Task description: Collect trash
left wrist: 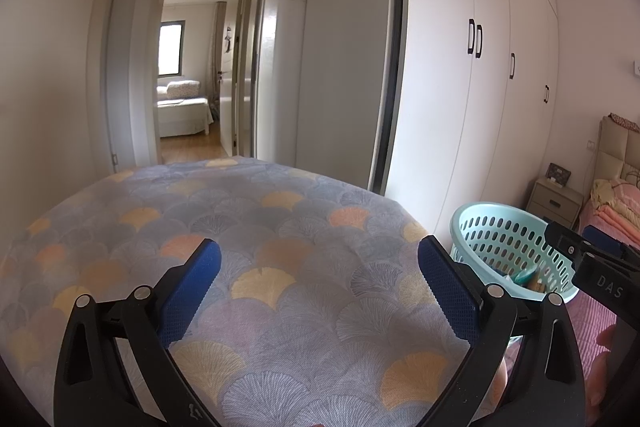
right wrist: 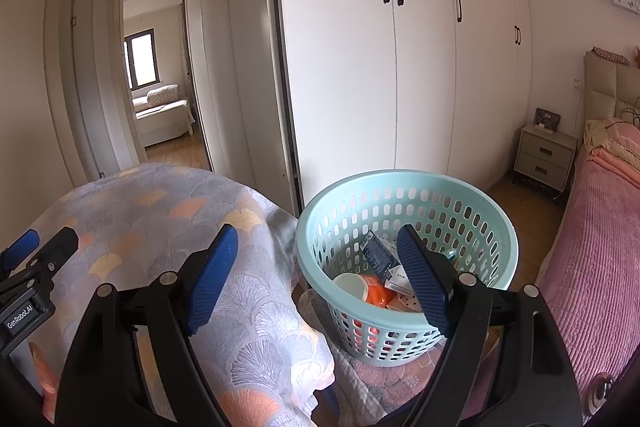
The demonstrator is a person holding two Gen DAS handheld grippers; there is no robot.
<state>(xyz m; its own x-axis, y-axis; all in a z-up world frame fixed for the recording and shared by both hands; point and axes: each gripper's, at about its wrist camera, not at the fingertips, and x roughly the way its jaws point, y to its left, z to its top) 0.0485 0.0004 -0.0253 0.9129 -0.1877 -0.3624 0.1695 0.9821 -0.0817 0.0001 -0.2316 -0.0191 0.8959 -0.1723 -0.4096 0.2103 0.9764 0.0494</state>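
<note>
A light blue perforated basket [right wrist: 408, 195] stands beside a table covered with a grey fan-patterned cloth [right wrist: 160, 211]. It holds trash: a blue packet [right wrist: 378, 253], a white box [right wrist: 394, 281], an orange wrapper [right wrist: 376, 293] and a white round lid [right wrist: 350, 285]. My right gripper [right wrist: 320, 275] is open and empty, above the gap between cloth and basket. My left gripper [left wrist: 320, 287] is open and empty over the cloth [left wrist: 240, 227]. The basket [left wrist: 500, 239] shows at the right of the left wrist view, with the right gripper [left wrist: 592, 259] over it.
White wardrobe doors [right wrist: 400, 67] stand behind the basket. A bed with a pink cover [right wrist: 592, 247] lies to the right, a bedside cabinet [right wrist: 544, 155] beyond it. An open doorway [left wrist: 188, 67] leads to another room at the back left.
</note>
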